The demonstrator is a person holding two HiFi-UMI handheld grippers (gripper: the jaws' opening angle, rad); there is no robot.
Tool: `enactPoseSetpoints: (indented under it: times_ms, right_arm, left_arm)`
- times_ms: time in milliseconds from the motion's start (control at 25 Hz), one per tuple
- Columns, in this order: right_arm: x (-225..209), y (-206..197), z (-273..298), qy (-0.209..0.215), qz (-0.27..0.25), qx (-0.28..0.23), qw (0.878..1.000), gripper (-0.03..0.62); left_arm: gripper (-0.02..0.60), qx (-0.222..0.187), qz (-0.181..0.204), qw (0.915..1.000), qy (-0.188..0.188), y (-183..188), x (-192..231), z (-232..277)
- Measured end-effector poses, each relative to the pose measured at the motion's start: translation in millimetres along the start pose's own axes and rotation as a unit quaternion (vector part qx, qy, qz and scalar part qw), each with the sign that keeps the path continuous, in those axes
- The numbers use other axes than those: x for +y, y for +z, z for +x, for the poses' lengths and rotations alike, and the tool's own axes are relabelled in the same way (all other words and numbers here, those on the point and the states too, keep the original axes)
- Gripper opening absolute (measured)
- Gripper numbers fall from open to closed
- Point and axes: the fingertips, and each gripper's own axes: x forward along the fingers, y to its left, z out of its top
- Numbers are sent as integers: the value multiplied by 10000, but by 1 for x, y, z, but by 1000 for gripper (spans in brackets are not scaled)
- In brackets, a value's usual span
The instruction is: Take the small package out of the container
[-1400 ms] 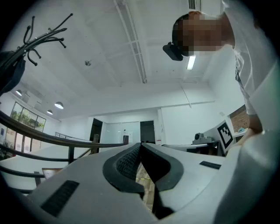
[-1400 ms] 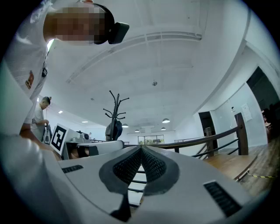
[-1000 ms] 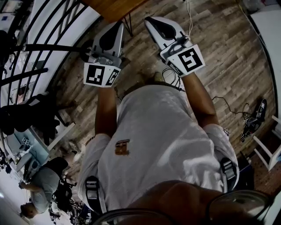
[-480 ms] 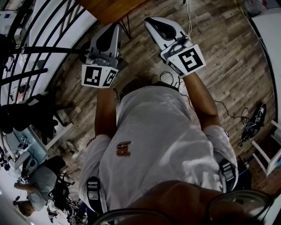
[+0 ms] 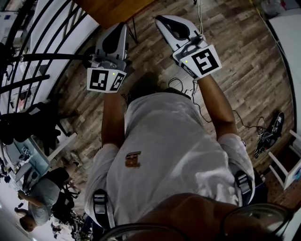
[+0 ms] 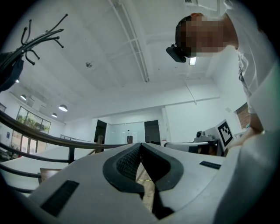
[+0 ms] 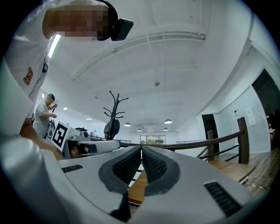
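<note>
Neither a small package nor a container shows in any view. In the head view my left gripper [image 5: 122, 27] and right gripper [image 5: 161, 20] are held side by side in front of the person's chest, over the wood floor. Both point toward the corner of a wooden table [image 5: 113, 9]. The left gripper [image 6: 140, 144] has its jaws together with nothing between its dark ribbed pads [image 6: 127, 164]. The right gripper [image 7: 141, 148] is likewise shut and empty, and the wooden tabletop [image 7: 139, 189] shows just past its tips.
A dark metal railing [image 5: 44, 55] runs along the left. A white table [image 5: 288, 28] stands at the right, with a white chair [image 5: 286, 165] below it. Cables [image 5: 186, 85] lie on the floor. A coat rack [image 7: 113, 117] stands ahead. A seated person [image 5: 43, 196] is at lower left.
Both grippers have drifted a little toward the top of the head view, closer to the wooden table. The floor and cables have slid beneath them. Both stay shut.
</note>
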Motion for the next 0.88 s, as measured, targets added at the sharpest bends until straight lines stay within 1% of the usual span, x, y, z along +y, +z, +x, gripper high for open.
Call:
enactPoseSetpoints:
  times_ms: [240,440,640,880]
  right_arm:
    - [-31,-9,20,-23,-40,0,10000,34]
    - [-71,-15,53,-65,-106,2,9999,34]
    - [-116,-18,98,-86,-219,-31,9997,34]
    - [-171,-36,165,-164,-273,-10,9995,34]
  left_arm:
    - [18,-60,39,10000,-10,-8,23,33]
    - [18,-84,136,9998,-67,-17,53,73]
    - [18,-100,186,9997,-100,-28,93,121]
    - [18,-27,111,9998,-184,-50,160,180]
